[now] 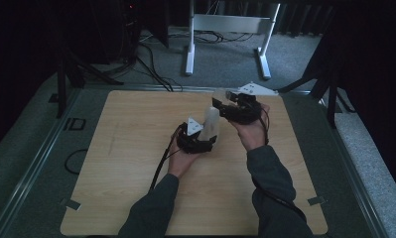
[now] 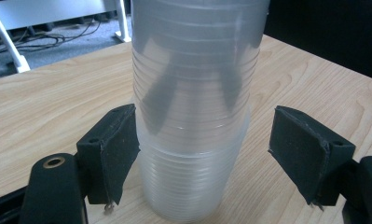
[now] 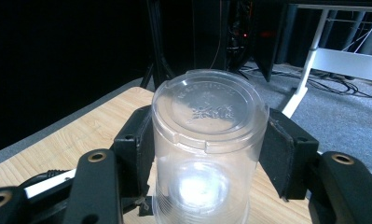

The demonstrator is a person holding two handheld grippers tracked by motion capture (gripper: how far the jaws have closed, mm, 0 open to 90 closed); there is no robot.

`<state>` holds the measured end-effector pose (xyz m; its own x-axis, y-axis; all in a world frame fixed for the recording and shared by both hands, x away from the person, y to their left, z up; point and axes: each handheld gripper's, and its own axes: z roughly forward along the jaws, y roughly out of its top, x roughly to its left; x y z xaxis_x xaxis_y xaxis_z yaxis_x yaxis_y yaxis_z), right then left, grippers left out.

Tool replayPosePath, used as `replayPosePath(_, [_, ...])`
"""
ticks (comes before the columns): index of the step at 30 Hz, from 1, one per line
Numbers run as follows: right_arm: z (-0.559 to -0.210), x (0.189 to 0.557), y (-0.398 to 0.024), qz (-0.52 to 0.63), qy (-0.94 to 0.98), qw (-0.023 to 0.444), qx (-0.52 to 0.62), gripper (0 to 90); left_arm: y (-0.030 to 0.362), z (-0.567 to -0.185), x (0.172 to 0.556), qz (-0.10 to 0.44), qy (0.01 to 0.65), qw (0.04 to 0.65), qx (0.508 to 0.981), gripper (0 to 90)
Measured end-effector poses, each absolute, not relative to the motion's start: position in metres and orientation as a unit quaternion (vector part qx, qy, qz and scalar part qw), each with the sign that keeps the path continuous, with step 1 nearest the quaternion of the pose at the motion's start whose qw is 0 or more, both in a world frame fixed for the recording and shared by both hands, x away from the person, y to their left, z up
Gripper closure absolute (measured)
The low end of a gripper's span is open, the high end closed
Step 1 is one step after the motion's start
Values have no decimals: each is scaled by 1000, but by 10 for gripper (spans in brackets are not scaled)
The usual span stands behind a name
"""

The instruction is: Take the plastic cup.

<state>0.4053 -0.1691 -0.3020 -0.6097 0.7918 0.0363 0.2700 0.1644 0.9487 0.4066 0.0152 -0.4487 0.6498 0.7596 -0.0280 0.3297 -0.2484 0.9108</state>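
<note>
While your right claw (image 3: 207, 154) clamps the top clear cup (image 3: 207, 140) from both sides, pads pressed flat against its wall just under the upturned base, your left claw (image 2: 207, 154) stands at the foot of the cup stack (image 2: 193, 116) with the stack between its pads but not gripped. In the left gripper view one pad (image 2: 111, 149) touches or nearly touches the ribbed wall, while the other pad (image 2: 305, 151) stands clear of it with bare wood showing through the gap, so that claw is partly open, about half its spread. The stack stands upside down on the wooden table (image 1: 136, 163), upright or close to it, rising straight ahead of your left claw; the upper cups reach past the top edge of that view. From above, your right claw (image 1: 232, 106) sits beyond and to the right of your left claw (image 1: 198, 136), higher on the stack (image 1: 211, 124), with both hands close together near the middle of the board. Around your left claw the table lies open: broad bare wood to the left and toward you. Behind your right claw the far table edge is near, and past it lies grey carpet with a white desk frame (image 1: 225, 29) and loose cables. The right table edge is well apart from your right hand (image 1: 250, 131).
</note>
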Motion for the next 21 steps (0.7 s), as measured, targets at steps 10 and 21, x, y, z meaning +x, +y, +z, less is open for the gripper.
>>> replayPosePath(10, [-296,399,-183,538,716,245,373,409,19,-446,406,216,363,503,754,236])
replayPosePath(21, [-296,396,-198,531,713,252,382,409,19,-446,404,217,361,501,756,236])
